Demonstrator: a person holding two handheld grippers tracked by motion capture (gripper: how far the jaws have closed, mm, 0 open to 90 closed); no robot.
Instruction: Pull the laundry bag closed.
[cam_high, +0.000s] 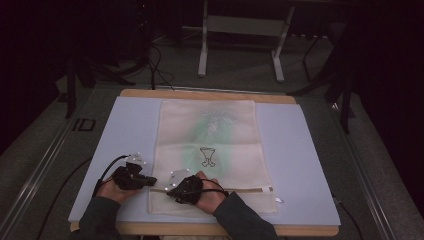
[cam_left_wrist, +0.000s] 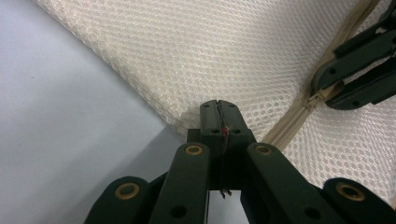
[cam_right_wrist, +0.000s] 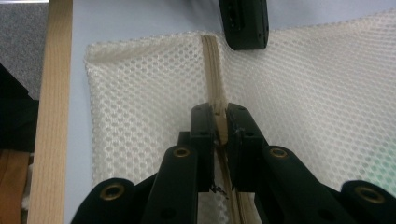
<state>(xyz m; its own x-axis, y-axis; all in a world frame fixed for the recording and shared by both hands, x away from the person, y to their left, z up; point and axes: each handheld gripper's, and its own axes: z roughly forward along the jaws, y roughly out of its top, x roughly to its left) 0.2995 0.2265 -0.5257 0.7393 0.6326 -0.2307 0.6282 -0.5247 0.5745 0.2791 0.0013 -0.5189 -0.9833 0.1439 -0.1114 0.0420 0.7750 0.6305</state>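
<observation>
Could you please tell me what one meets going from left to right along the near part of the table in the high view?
Bare blue mat → left tool, shut at the mesh bag's left edge → right tool, shut on the zipper → zipper running right → bare mat again.

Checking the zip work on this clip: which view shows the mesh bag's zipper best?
The right gripper view: the zipper runs straight up the frame, pinched in the right gripper. The left gripper view shows a slanted stretch by the bag. The high view shows a thin line.
</observation>
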